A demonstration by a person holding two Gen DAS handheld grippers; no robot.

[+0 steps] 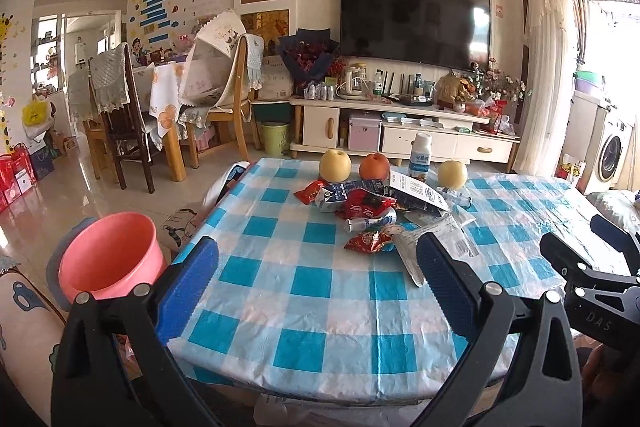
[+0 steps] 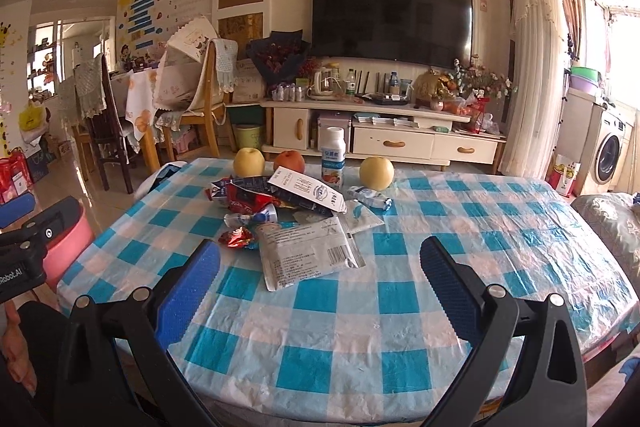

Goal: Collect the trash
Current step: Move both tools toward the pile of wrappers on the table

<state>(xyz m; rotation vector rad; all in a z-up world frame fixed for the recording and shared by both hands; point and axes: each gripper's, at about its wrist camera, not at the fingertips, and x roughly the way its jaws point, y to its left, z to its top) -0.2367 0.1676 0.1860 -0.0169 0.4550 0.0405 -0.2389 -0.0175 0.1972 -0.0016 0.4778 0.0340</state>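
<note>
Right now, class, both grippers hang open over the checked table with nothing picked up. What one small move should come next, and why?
Probably ease the right gripper forward onto the large silver wrapper. It is the nearest piece of the trash pile, lying flat between the open fingers, and the left gripper sits nearer the pink bin.

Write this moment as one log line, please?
phase: start | left gripper: open, empty | right gripper: open, empty | wrappers: piled on table | pink bin: left of table
</note>
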